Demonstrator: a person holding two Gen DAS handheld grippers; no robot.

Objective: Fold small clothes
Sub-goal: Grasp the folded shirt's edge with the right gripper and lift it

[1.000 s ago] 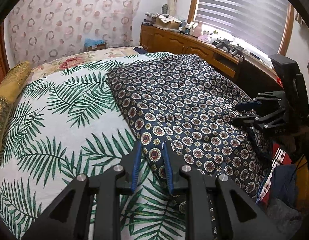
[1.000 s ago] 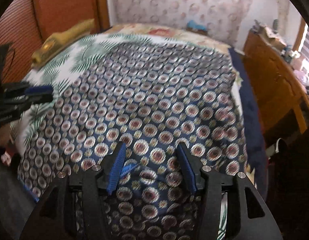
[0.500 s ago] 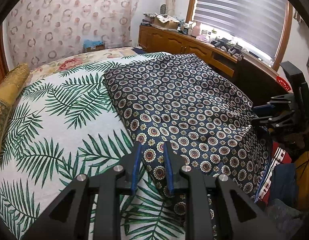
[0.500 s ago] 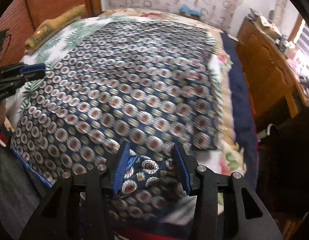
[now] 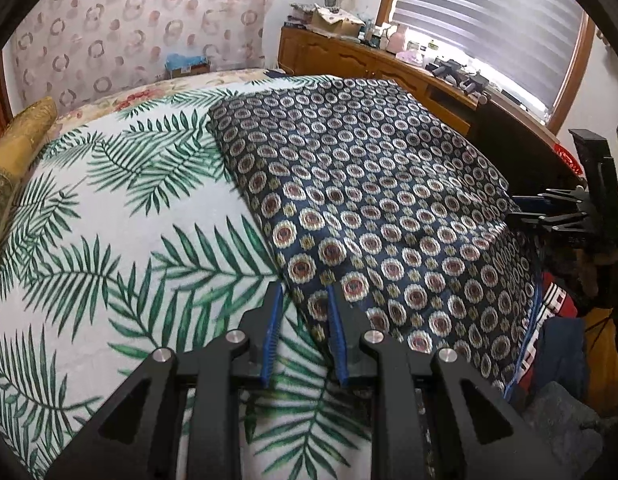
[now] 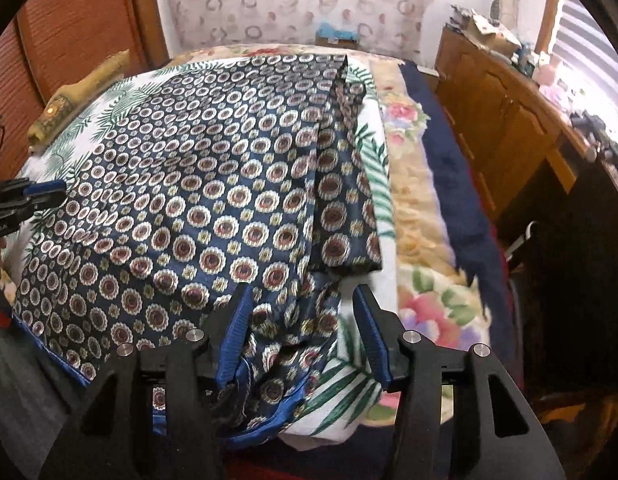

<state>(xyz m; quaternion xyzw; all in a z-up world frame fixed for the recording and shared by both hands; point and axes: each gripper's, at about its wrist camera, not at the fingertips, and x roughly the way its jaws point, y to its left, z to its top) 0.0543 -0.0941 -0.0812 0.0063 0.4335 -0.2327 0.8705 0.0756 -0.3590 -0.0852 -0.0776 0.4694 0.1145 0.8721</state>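
A dark blue garment with round medallion print point(image 5: 369, 200) lies spread on the palm-leaf bed cover point(image 5: 109, 240). Its near edge hangs over the bed's foot. My left gripper point(image 5: 303, 300) is open, its blue pads hovering over the garment's left near edge with nothing between them. My right gripper point(image 6: 301, 304) is open over the garment's bunched near right corner point(image 6: 285, 344), where a folded-back flap point(image 6: 341, 184) lies. The right gripper also shows at the right edge of the left wrist view point(image 5: 549, 212). The left gripper shows at the left edge of the right wrist view point(image 6: 33, 196).
A yellow bolster pillow point(image 5: 13, 152) lies at the bed's left side. A wooden cabinet point(image 5: 369, 68) with clutter runs under the window. A floral blanket point(image 6: 413, 184) and a navy strip point(image 6: 453, 168) lie right of the garment. Other clothes point(image 5: 557, 320) pile at the bed's foot.
The right gripper has pulled back toward the bed's foot and right corner, leaving the garment's corner bunched beneath it. The left gripper has drawn back slightly along the garment's left edge.
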